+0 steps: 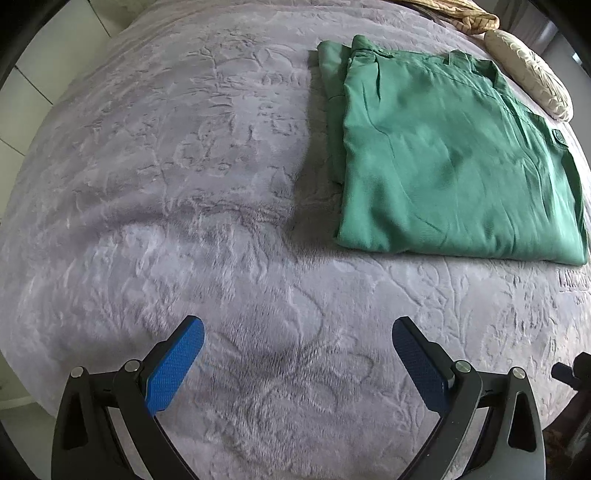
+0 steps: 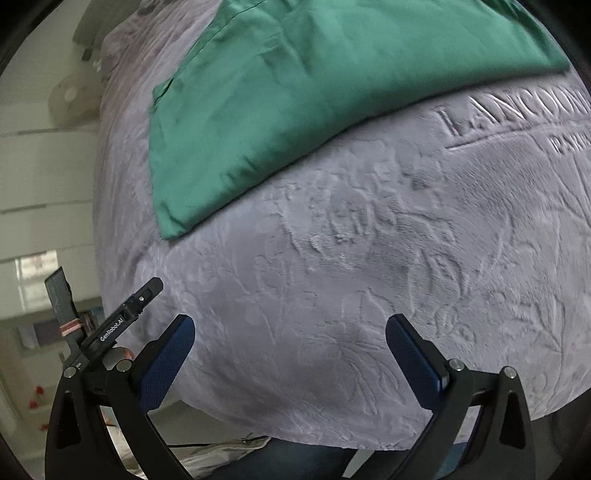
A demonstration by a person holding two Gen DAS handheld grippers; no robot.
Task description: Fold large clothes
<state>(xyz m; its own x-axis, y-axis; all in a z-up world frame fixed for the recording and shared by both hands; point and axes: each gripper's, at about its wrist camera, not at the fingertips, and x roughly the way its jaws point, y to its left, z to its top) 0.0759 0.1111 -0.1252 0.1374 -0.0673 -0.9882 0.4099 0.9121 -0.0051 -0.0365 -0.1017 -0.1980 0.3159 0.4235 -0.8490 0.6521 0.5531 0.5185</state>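
A green garment [image 1: 443, 158] lies folded into a flat rectangle on the grey embossed blanket [image 1: 184, 184], up and to the right in the left wrist view. It fills the top of the right wrist view [image 2: 277, 92]. My left gripper [image 1: 297, 332] is open and empty, hovering over bare blanket well short of the garment. My right gripper [image 2: 290, 330] is open and empty, above the blanket [image 2: 369, 277] near the bed's front edge, below the garment's near edge.
A cream pillow [image 1: 532, 74] and a tan striped cloth [image 1: 461, 14] lie beyond the garment. The left gripper's body [image 2: 118, 325] shows at the left of the right wrist view. Floor and shelving lie past the bed's left side.
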